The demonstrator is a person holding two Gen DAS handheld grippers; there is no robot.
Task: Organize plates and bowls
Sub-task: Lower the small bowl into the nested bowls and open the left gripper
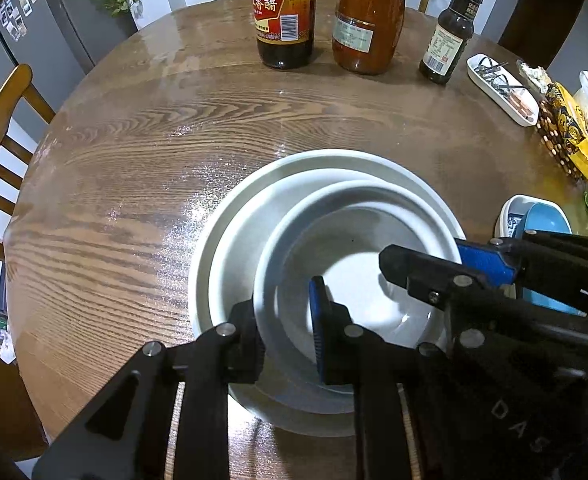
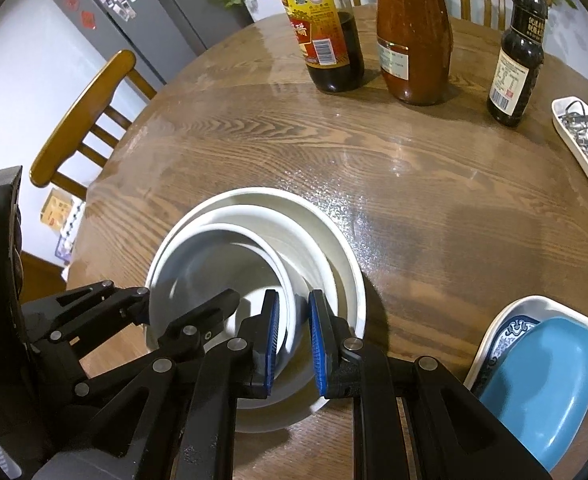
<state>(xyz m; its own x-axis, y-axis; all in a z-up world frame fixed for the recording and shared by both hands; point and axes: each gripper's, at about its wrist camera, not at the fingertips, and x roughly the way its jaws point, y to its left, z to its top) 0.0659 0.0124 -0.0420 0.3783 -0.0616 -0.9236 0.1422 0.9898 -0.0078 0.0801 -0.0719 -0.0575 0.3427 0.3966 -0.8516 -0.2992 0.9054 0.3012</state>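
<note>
The small bowl [image 2: 230,280] sits inside the big bowl [image 2: 334,240] on the counter [image 2: 414,200]. The left claw [image 1: 286,328] pinches the small bowl's rim. The right claw [image 2: 294,344] pinches its rim too. A blue dish [image 2: 550,380] lies nearby.

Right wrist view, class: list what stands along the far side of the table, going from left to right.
Vinegar bottle → red sauce bottle → small dark bottle → white oblong tray at the right edge.
</note>
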